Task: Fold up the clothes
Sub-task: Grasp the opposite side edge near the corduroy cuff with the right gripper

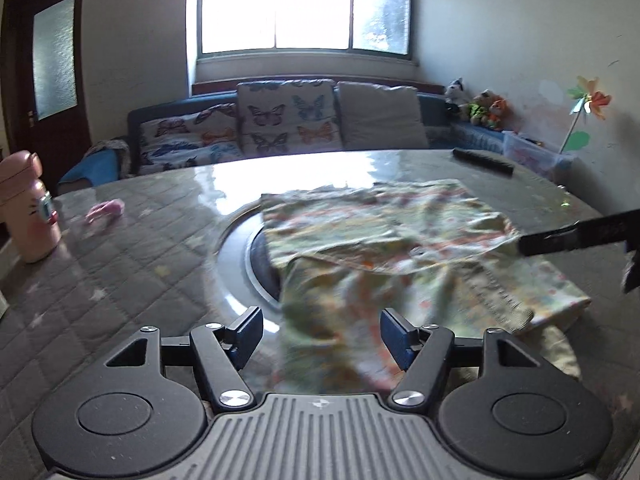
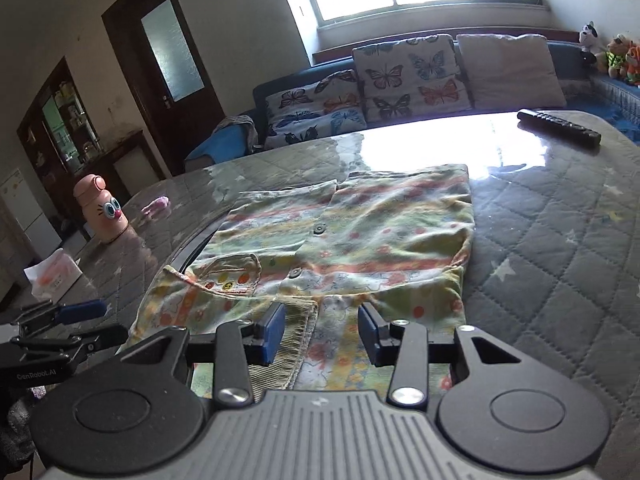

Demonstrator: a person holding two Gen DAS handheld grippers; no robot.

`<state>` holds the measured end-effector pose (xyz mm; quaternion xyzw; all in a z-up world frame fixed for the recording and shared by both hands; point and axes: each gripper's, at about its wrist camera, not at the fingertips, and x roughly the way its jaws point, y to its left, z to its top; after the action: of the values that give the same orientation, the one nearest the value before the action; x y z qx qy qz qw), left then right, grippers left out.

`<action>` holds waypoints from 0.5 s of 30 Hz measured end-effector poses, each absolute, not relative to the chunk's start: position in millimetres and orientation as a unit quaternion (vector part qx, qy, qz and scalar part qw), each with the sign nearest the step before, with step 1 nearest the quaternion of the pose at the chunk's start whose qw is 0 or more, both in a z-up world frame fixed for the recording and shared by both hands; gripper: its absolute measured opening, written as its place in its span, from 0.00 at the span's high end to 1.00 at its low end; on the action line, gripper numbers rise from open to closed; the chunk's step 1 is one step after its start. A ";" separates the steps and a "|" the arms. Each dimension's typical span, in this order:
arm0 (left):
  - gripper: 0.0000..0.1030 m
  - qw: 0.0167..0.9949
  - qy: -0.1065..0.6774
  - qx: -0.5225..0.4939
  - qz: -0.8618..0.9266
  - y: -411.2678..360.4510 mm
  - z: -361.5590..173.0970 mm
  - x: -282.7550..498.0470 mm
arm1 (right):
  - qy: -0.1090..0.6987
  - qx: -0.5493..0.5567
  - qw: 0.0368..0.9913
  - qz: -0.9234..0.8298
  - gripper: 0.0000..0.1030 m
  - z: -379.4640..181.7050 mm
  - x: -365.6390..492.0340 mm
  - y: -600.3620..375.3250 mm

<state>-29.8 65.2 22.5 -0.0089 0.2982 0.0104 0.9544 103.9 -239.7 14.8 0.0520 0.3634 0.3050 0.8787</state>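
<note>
while the printed shirt [image 2: 344, 232] lies partly folded on the table [image 2: 560, 216], both the left gripper [image 1: 322, 336] and right gripper [image 2: 322, 334] hover with fingers apart, holding nothing; a shallow pinch could drag layers and undo the fold.

Shirt [image 2: 360, 232]: pale green-yellow with orange stripes, orange and red dots, dark buttons; pocket trimmed with coloured dots. Surface [image 2: 560, 240]: grey diamond quilting with white stars under a glossy top. Left hand-held gripper [image 1: 322, 334] and right hand-held gripper [image 2: 322, 334]: black with blue pads. Bottle [image 2: 102, 212]: pink with a cartoon face. Remote [image 2: 558, 127]: black. Cushions [image 2: 404, 76]: white with multicoloured butterflies. Door [image 2: 160, 60]: dark brown.
</note>
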 end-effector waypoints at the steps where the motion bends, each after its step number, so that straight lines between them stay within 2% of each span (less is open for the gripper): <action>1: 0.33 0.953 0.301 -0.008 0.014 67.9 21.0 -32.6 | 0.369 0.055 0.875 0.308 0.60 13.2 105.0 -238.5; 7: 0.30 0.948 0.318 -0.002 0.025 75.0 12.1 -46.3 | 0.403 0.048 0.854 0.324 0.67 -5.4 108.1 -217.1; 12: 0.26 0.947 0.322 0.014 0.018 68.4 6.9 -51.3 | 0.418 0.028 0.853 0.313 0.68 -14.4 105.2 -203.9; 15: 0.25 0.946 0.322 0.029 0.011 61.2 3.8 -52.0 | 0.420 0.032 0.850 0.316 0.84 -12.5 103.2 -201.8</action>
<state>-52.0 61.2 3.8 0.0288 0.3218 0.0107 0.9463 103.2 -201.8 -12.5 0.0318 0.4195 0.3163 0.8503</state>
